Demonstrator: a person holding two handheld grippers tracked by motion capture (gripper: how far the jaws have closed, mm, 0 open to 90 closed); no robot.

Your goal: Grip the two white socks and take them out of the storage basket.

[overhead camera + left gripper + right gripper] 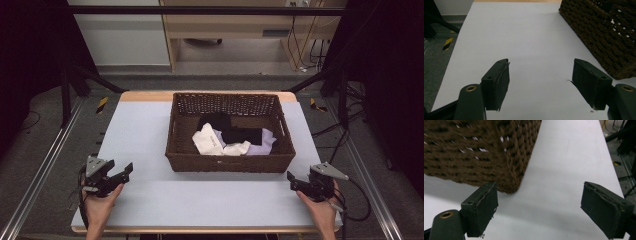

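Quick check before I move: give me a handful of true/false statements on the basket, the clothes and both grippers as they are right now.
1. The wicker basket sits on the table. True.
2. The basket is empty. False: white cloth, black cloth and lilac cloth lie inside it.
3. The left gripper is open with nothing between its jaws. True.
4. The right gripper is shut on the basket's rim. False: it is open, near the basket's corner, holding nothing.
5. A cloth lies on the table outside the basket. False: all cloth is inside.
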